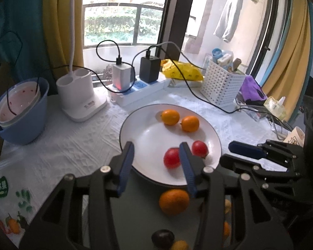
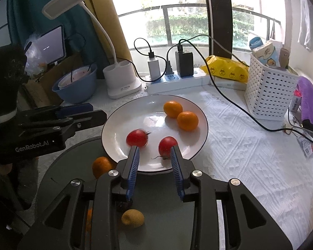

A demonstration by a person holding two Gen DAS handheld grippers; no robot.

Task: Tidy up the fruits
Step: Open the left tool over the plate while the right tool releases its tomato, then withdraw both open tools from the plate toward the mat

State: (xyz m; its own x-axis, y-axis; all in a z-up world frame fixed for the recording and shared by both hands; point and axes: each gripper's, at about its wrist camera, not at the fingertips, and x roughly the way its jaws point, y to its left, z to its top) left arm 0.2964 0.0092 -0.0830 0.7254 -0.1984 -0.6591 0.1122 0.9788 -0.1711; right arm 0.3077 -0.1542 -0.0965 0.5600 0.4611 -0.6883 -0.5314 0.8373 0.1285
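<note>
1. Resting on the white plate (image 2: 200,134), two red tomatoes sit just beyond the right gripper (image 2: 154,156) fingertips: the blurred tomatoes' left one (image 2: 136,138) off the left finger, the other (image 2: 167,146) touching the right finger's tip.
2. Two oranges (image 2: 172,109) (image 2: 187,120) lie farther out, side by side.
3. Both pairs of fingers hold nothing: the left gripper (image 1: 156,152) stands partly open; the right gripper shows a modest gap.
4. The blurred tomato looks to be rolling; it could drift off the rim, since nothing restrains it.
5. Behind the fingers, the dark tray (image 2: 162,214) keeps one orange (image 2: 102,166), a dark fruit (image 1: 162,238) and a yellowish fruit (image 2: 133,218).
</note>
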